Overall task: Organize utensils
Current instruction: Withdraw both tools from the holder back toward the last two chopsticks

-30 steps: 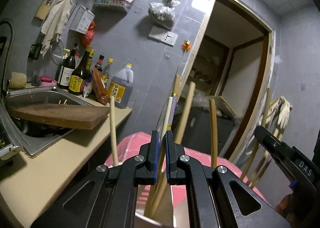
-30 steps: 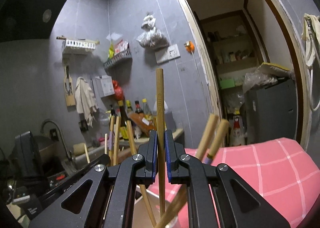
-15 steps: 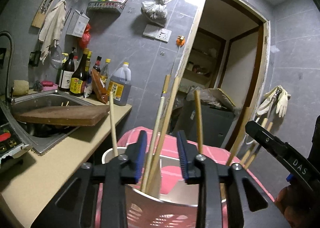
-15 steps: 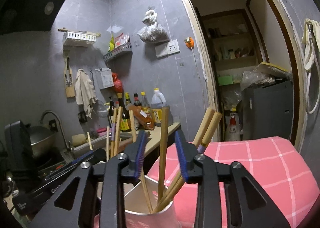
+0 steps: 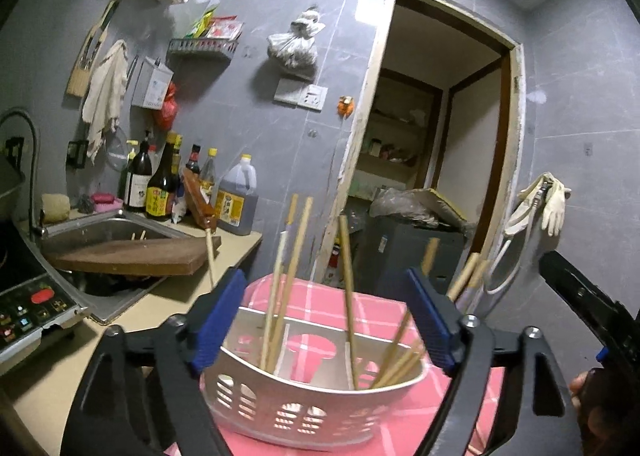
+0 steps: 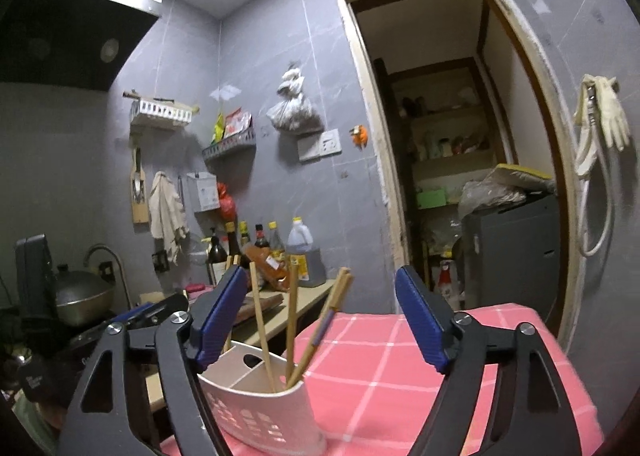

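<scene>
A white perforated utensil holder (image 5: pixel 304 408) stands on a table with a pink checked cloth (image 5: pixel 372 308). Several wooden chopsticks (image 5: pixel 346 296) stand in it, leaning left and right. My left gripper (image 5: pixel 324 332) is wide open and empty, its blue pads on either side above the holder. In the right wrist view the holder (image 6: pixel 260 412) sits low left with chopsticks (image 6: pixel 260 320) in it. My right gripper (image 6: pixel 320 324) is wide open and empty above it. The right gripper's black body (image 5: pixel 580 296) shows at the left wrist view's right edge.
A counter (image 5: pixel 80 344) at left holds a steel sink (image 5: pixel 100 232) with a wooden cutting board (image 5: pixel 132 256) across it, and sauce bottles (image 5: pixel 160 183) against the grey wall. A doorway (image 5: pixel 432 159) opens behind. Gloves (image 5: pixel 552 203) hang at right.
Both grippers have opened from shut on a chopstick to wide open, leaving the chopsticks standing in the holder. Both have pulled back, so the holder now shows more fully.
</scene>
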Action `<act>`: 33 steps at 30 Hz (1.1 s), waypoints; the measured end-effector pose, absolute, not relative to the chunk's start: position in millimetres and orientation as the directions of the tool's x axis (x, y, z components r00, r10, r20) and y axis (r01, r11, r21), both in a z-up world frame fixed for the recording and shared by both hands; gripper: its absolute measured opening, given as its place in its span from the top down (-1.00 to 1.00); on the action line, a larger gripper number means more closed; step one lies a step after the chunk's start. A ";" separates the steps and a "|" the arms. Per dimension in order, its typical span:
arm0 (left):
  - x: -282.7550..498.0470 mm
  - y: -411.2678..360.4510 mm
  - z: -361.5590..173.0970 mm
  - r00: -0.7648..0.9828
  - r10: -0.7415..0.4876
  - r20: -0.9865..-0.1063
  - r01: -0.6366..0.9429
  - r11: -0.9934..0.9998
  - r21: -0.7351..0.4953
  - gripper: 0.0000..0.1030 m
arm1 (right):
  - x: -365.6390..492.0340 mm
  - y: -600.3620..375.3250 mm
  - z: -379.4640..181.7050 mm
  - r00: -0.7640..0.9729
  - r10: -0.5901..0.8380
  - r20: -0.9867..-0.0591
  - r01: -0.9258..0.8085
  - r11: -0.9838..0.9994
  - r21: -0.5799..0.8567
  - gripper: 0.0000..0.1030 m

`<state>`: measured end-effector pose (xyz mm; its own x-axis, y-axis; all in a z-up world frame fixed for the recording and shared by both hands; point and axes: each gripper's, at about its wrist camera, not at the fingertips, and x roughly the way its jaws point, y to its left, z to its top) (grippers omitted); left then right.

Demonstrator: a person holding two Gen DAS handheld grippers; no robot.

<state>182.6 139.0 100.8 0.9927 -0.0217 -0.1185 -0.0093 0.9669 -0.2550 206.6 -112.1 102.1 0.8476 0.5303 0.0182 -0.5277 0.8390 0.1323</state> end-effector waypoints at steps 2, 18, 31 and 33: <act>176.6 130.8 104.3 0.993 -0.032 -0.113 0.004 0.970 -0.243 -0.55 | 196.1 -125.1 104.8 0.856 0.516 0.028 -0.515 0.848 0.124 -0.67; 144.3 55.2 91.5 0.974 -0.164 -0.154 0.131 0.970 -0.204 -0.93 | 150.7 -203.4 91.3 0.920 0.391 -0.017 -0.389 0.920 0.049 -1.00; 157.6 16.9 39.5 0.936 -0.169 -0.309 0.121 0.979 -0.166 -0.93 | 158.5 -231.8 30.9 0.902 0.337 -0.269 -0.338 0.940 0.046 -1.00; 159.0 16.3 32.5 0.928 -0.159 -0.337 0.111 0.981 -0.158 -0.93 | 161.4 -230.6 22.7 0.893 0.330 -0.305 -0.336 0.941 0.036 -1.00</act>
<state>159.0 16.3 32.5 0.9278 -0.1592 -0.3375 0.1109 0.9812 -0.1580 161.4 -230.6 22.7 0.8934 0.3303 -0.3046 -0.3357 0.9413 0.0362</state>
